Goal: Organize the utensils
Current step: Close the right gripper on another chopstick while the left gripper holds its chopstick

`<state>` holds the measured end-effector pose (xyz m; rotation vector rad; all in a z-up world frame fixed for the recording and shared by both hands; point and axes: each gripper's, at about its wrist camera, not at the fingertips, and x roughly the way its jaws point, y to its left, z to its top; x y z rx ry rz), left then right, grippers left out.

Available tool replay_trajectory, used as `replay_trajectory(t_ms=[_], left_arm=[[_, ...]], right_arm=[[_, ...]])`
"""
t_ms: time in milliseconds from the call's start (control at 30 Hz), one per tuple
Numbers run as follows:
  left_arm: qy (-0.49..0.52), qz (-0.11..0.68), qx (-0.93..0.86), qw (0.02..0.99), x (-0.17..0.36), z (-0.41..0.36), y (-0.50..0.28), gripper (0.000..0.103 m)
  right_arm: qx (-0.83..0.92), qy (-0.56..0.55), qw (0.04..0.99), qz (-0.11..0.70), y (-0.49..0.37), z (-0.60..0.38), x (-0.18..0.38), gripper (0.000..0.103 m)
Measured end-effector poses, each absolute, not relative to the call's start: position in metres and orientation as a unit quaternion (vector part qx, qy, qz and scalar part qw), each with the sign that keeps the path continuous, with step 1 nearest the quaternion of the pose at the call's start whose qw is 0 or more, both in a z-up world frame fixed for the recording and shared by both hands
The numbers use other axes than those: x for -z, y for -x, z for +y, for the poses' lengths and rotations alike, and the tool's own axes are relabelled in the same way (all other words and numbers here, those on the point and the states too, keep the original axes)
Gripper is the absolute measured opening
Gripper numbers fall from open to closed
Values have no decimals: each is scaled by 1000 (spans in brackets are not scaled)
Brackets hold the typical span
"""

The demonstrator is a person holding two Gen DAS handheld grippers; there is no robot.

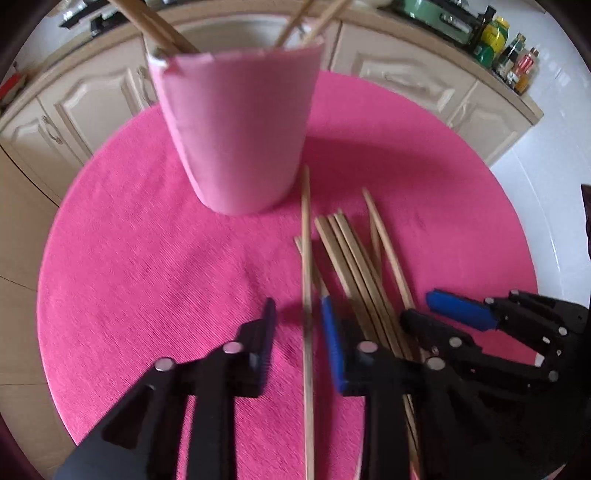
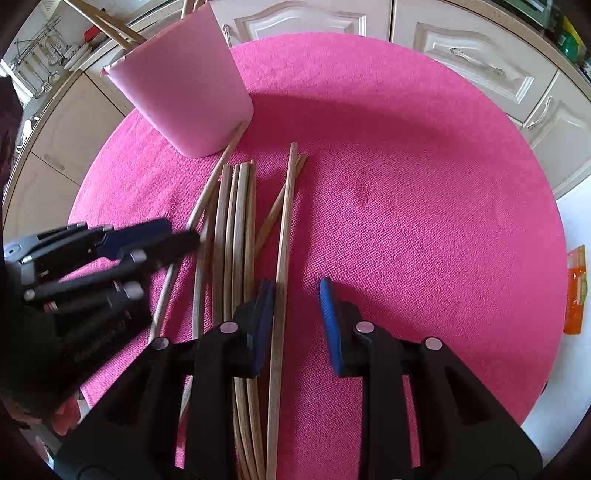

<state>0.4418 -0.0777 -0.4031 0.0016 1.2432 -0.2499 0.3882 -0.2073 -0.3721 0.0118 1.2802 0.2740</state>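
A pink cup (image 1: 236, 129) stands on the round pink mat (image 1: 129, 258) and holds several wooden chopsticks (image 1: 159, 33). It also shows in the right wrist view (image 2: 184, 92). A bundle of several chopsticks (image 1: 354, 266) lies on the mat right of the cup, also in the right wrist view (image 2: 236, 229). My left gripper (image 1: 297, 339) is open with one chopstick (image 1: 306, 277) lying between its jaws. My right gripper (image 2: 297, 317) is open over the mat, with one chopstick (image 2: 284, 236) just inside its left jaw.
Cream kitchen cabinets (image 1: 85, 107) curve behind the mat. Bottles and jars (image 1: 506, 48) stand on the counter at the right. An orange packet (image 2: 576, 291) lies on the white tabletop (image 2: 561, 398) beyond the mat's right edge. Utensils (image 2: 40, 66) hang at the far left.
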Motion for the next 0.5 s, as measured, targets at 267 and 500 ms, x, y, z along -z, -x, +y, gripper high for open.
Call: replay_trajectory(t_ms=[267,500], left_arm=[[9,579,115,807,405,-79,-442,27],[21,573,115,812,406,-76,-442,6]], right_arm=[[-129,-9,791,598,-391,-209,373,26],[-123,-7,792,598,-391,-209,372,12]])
